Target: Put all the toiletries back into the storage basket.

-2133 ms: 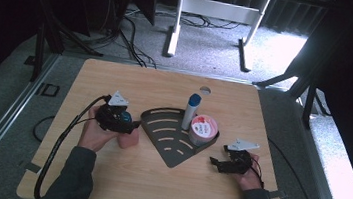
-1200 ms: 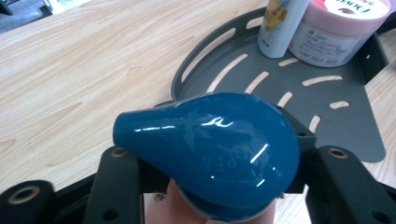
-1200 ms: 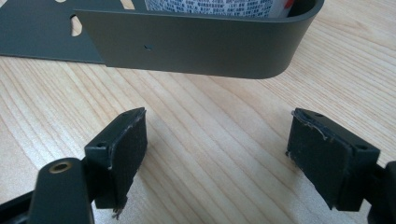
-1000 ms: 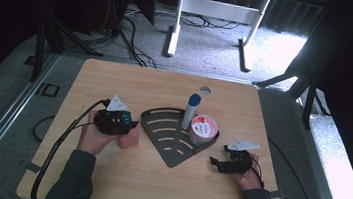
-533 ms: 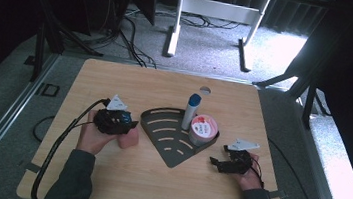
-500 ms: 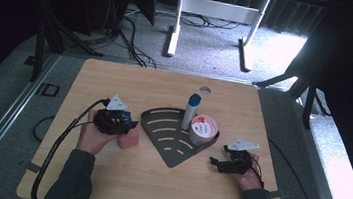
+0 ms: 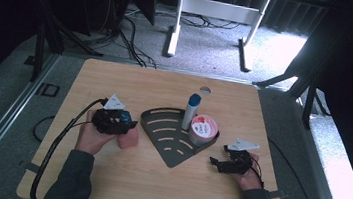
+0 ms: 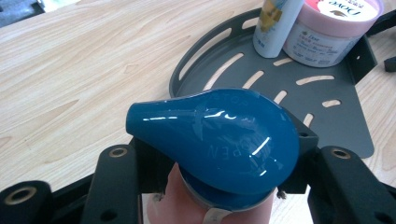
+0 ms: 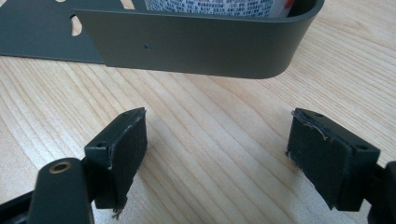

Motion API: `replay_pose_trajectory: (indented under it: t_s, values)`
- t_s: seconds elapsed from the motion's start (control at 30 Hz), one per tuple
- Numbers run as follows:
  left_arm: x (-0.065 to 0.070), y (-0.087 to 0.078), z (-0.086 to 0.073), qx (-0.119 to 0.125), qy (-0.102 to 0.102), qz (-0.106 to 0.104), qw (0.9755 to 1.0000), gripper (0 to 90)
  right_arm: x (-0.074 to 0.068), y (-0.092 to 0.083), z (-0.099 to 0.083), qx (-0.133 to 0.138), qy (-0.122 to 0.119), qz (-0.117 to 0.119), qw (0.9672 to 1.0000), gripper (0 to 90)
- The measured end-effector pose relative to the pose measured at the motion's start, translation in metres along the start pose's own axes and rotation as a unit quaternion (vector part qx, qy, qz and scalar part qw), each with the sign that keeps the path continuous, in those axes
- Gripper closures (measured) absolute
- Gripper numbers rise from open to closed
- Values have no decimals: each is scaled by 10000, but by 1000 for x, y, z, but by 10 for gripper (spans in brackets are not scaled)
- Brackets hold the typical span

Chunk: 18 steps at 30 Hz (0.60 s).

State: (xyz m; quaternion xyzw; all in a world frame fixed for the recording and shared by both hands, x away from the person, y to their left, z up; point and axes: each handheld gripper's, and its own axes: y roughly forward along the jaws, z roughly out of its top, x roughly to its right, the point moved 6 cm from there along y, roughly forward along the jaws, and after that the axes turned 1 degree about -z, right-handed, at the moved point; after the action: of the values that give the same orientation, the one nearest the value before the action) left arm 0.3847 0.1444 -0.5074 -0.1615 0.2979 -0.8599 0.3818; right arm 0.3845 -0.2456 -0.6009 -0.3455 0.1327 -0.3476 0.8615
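Pink bottle (image 7: pixel 127 139) with a glossy blue teardrop cap (image 8: pixel 219 135) is standing upright on the bench (image 7: pixel 131 84), near-left of the dark corner rack (image 7: pixel 166 146) and just beside its curved rim. Long axis is running vertical, base on the wood, cap on top. In the left gripper view the cap's narrow tip is pointing to the picture's left and slightly up, away from the rack; the broad rounded end is sitting between the two black jaws.

Left gripper (image 7: pixel 114 121) is staying over the bottle's top, its jaws standing part-open on either side of the cap. They have just been opening a little, with the cap between them; whether the pads are pressing on it I cannot tell. Left hand (image 7: pixel 91 136) is wrapping the gripper body from the near side, forearm coming in from the near edge, cable (image 7: pixel 55 151) trailing off to the near left.

Right gripper (image 7: pixel 230 164) is lying low on the bench at the near right, level, jaws pointing left toward the rack's corner wall. Its jaws are standing wide apart over bare wood, holding nothing.

On the rack's far corner a white tube (image 7: pixel 190 112) with a blue cap is standing upright, touching a pink-lidded tub (image 7: pixel 203 129).
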Motion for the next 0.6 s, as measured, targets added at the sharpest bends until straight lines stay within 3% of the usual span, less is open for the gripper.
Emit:
replay_pose_trajectory:
  t_s: [0.4, 0.6]
  values:
    - [1, -1, 1, 4, 53, -8, 10000, 518, 0, 0, 0, 0, 5, 1, 10000, 196]
    - [1, -6, 4, 121, -9, -31, 9999, 522, 0, 0, 0, 1, 10, 2, 10000, 196]
